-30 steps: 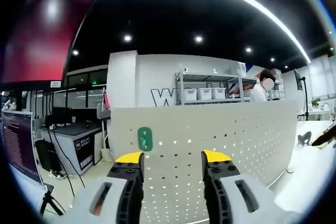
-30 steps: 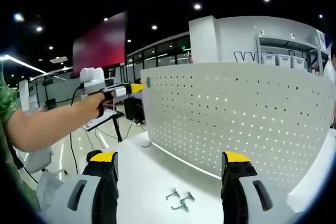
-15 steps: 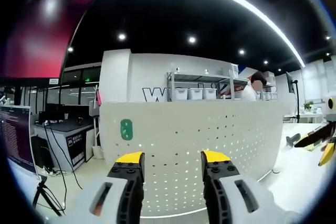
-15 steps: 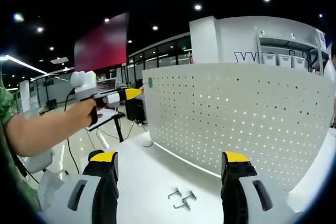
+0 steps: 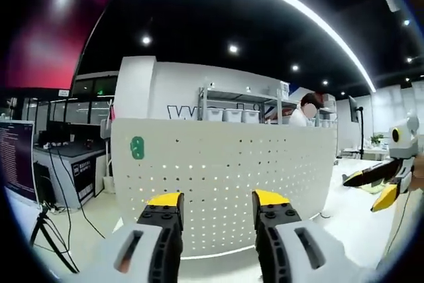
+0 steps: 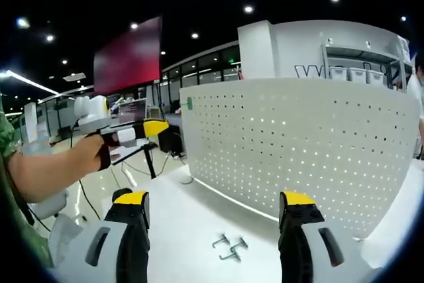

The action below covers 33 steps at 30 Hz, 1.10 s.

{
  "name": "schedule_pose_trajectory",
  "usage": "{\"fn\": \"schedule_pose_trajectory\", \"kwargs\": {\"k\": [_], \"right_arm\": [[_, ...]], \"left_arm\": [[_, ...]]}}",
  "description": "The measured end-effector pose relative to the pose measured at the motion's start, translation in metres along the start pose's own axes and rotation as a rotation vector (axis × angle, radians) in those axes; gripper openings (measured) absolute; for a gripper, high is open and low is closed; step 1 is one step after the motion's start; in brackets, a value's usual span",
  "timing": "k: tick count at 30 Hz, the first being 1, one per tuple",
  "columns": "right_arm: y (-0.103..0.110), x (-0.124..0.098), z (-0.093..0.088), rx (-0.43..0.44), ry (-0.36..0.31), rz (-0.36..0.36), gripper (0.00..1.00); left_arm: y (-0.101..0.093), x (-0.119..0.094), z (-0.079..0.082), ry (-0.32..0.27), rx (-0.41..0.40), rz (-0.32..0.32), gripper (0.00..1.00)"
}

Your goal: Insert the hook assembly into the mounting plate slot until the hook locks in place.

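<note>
Hooks, small bent grey metal (image 6: 227, 248), lie loose on white worktop (image 6: 185, 217) before white perforated mounting plate (image 6: 298, 144). Probably light, stiff, slippery: pinch a shank. Both hand-held grippers (image 5: 213, 203) (image 6: 213, 205) wide, empty.

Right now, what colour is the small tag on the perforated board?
Green, on the upright white perforated board; the small tag shows best in the left gripper view.
</note>
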State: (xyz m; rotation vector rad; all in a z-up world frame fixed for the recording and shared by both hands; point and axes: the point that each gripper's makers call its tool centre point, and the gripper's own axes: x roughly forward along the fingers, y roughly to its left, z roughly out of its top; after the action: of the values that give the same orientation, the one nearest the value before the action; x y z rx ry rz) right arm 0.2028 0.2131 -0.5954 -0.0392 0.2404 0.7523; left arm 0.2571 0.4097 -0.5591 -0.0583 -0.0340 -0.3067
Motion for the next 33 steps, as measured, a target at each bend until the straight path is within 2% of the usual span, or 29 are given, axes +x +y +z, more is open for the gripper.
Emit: {"fn": "schedule_pose_trajectory", "kwargs": {"k": [16,27,33], "right_arm": [[0.001,-0.009,-0.006,-0.001,0.010,-0.002,0.81],[-0.001,-0.012,-0.011,0.001,0.020,-0.005,0.81],[-0.003,-0.013,-0.014,0.003,0.029,-0.006,0.81]], "left_arm": [[-0.041,-0.025,-0.023,0.037,-0.042,-0.054,0.41],[-0.070,-0.037,-0.055,0.092,-0.075,-0.089,0.41],[-0.081,-0.041,-0.070,0.129,-0.064,-0.105,0.41]]}}
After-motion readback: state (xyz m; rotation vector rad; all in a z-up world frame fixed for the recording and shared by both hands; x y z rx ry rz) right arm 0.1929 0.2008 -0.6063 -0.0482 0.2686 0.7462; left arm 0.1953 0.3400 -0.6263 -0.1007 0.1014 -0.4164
